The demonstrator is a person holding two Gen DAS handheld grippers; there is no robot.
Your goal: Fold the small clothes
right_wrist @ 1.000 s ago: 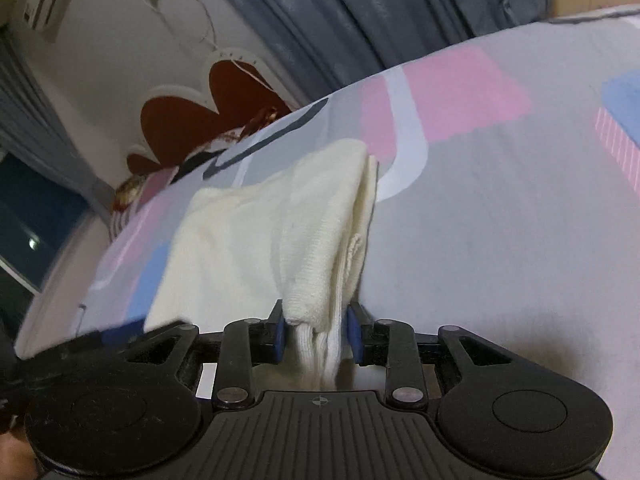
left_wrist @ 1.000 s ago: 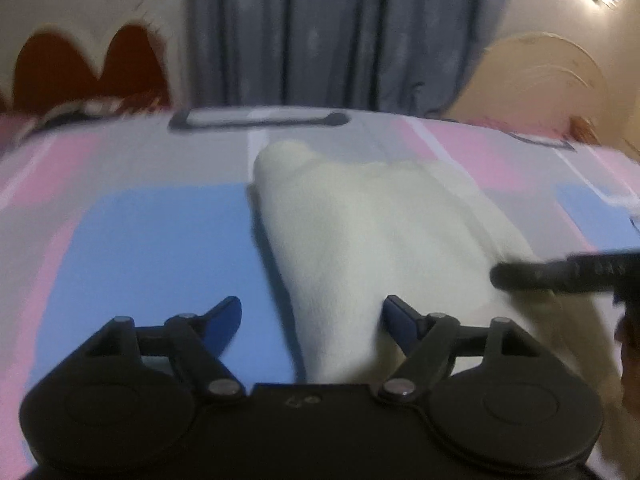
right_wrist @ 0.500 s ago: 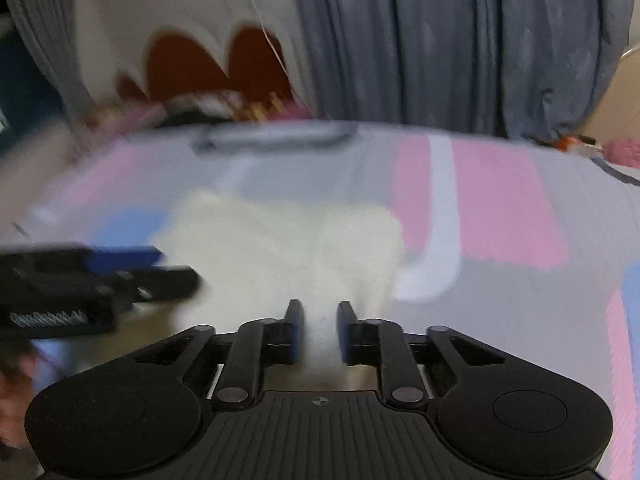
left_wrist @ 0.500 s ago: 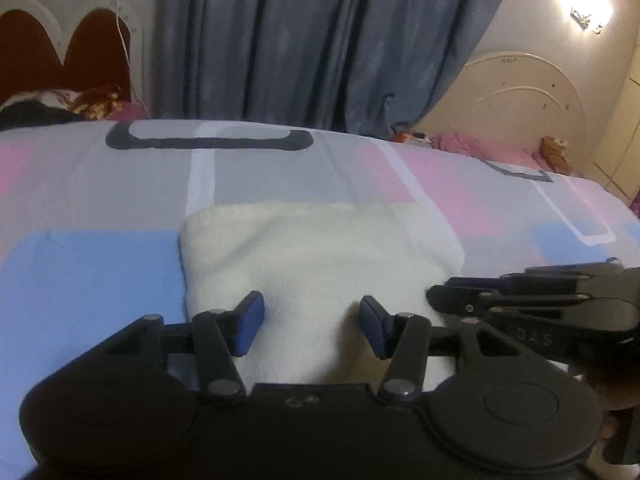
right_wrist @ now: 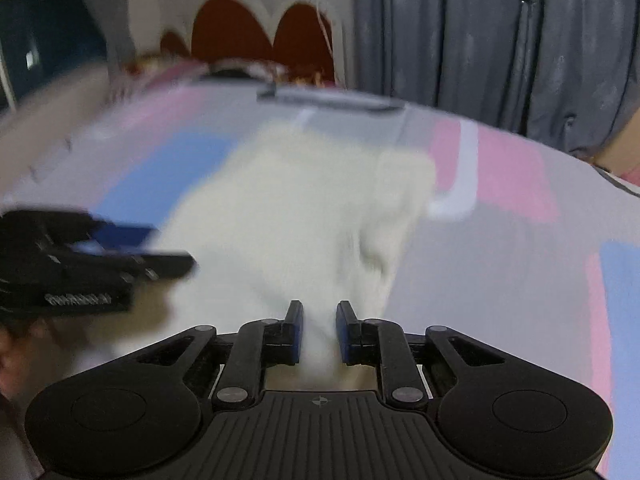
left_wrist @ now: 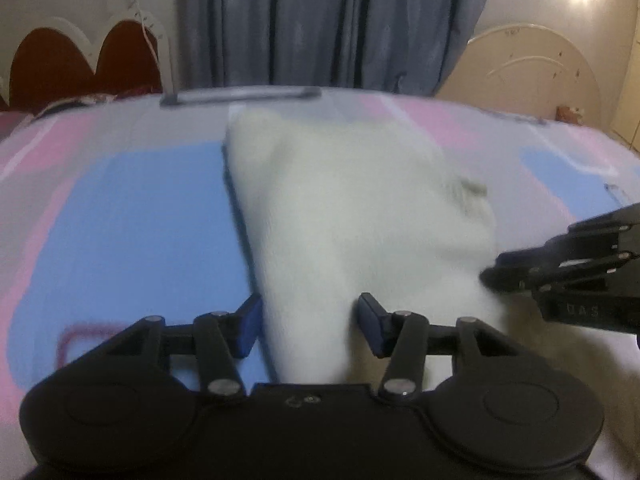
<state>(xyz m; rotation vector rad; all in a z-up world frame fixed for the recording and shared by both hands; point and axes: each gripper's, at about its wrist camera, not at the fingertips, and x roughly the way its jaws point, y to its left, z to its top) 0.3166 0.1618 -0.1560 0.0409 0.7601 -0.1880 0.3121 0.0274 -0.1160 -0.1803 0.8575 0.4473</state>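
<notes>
Lying between spread left tongs (left_wrist: 308,326): cream garment (left_wrist: 352,216); right tongs (right_wrist: 318,332) seemingly pinching its near edge.

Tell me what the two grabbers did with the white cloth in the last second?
The right gripper first pinched a raised edge of the cream cloth, then carried it down flat onto the bed; its jaws now stand narrowly apart with cloth between them. The left gripper narrowed its open jaws around the cloth's near left edge. The cloth stayed on the same patch of bed.
</notes>
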